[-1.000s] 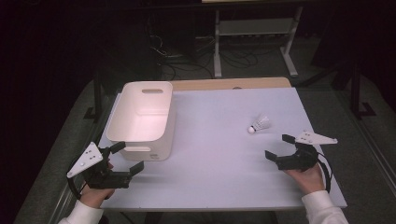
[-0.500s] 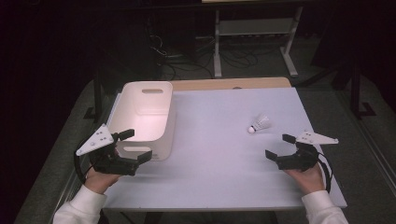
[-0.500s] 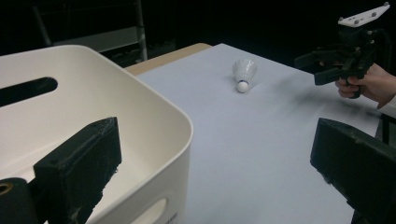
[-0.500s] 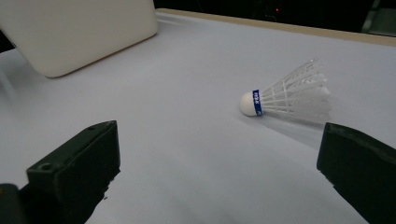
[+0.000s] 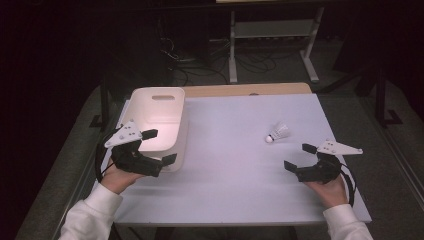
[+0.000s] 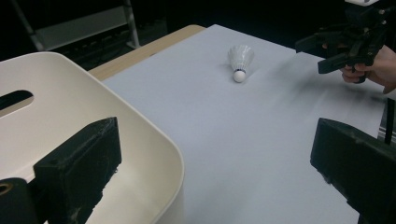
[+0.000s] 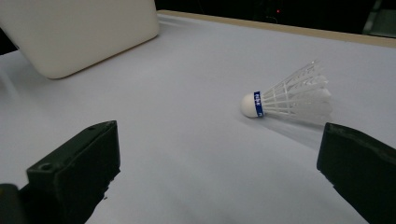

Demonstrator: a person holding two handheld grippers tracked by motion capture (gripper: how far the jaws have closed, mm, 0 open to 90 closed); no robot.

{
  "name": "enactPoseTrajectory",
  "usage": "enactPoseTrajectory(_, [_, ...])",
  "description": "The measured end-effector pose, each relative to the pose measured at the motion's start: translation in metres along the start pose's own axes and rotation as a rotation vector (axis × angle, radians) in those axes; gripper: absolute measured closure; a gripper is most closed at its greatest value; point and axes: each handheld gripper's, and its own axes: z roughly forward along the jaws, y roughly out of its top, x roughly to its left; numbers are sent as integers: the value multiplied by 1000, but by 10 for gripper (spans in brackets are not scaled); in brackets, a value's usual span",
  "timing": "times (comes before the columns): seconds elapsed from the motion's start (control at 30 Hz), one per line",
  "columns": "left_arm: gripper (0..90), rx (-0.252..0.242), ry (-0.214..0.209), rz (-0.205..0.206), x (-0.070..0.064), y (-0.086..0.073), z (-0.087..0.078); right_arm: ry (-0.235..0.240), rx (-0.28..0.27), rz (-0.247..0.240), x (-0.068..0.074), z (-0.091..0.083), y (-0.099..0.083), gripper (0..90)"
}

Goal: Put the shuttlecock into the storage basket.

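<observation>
High view first: a white feathered shuttlecock with a round cork tip (image 5: 278,133) is seen lying on its side on the pale, flat white table top (image 5: 235,165), towards the right half and well apart from the cream plastic tub with a slotted handle (image 5: 158,117) that stands at the left. The left gripper (image 5: 156,146) is held at the tub's near end, its jaws spread wide with one above the tub's opening and the other near the outer corner; nothing is gripped. The right gripper (image 5: 299,156) is held low over the table near the right edge, jaws likewise wide and empty, with the shuttlecock just beyond it. White sleeves are seen at the bottom edge. Left gripper view next: the two black jaws are set far apart, the one at the left placed over the tub (image 6: 116,126), whose rim runs between them; the shuttlecock (image 6: 240,60) is shown farther off on the bare table, and the right gripper (image 6: 327,46) is seen beyond it. Right gripper view last: the jaws stand wide, and the shuttlecock (image 7: 289,99) lies between and beyond them, cork tip with a blue band turned towards the tub (image 7: 84,32), untouched.
</observation>
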Motion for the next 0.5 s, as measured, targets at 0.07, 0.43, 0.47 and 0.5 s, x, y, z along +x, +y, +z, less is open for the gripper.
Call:
enactPoseTrajectory(0.07, [14,3,-1,0,0,2,2,0,0,-2,0,0,0,0])
enactPoseTrajectory(0.43, [14,58,-25,30,0,26,29,5,0,4,-1,0,0,0])
enactPoseTrajectory(0.47, [15,62,-24,30,0,28,32,0,7,-3,0,0,0,0])
enactPoseTrajectory(0.5, [14,67,-27,34,-1,29,35,-3,12,-10,0,0,0,0])
